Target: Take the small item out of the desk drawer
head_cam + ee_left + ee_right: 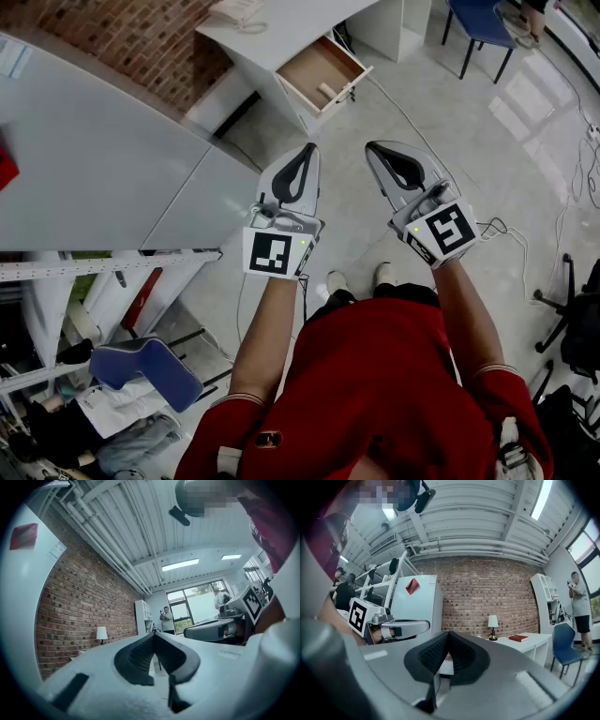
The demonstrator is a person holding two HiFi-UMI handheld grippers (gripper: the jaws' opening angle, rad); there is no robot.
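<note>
Small item (327,90) inside open desk drawer (309,67)

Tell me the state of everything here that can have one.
Drawer: open.
Item: lying in the drawer.
Left tool: shut, empty.
Right tool: shut, empty.
Book: closed, lying flat.

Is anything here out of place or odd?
Only the drawer of the white desk: it stands pulled out, with a small pale item lying inside. Nothing looks spilled or broken.
</note>
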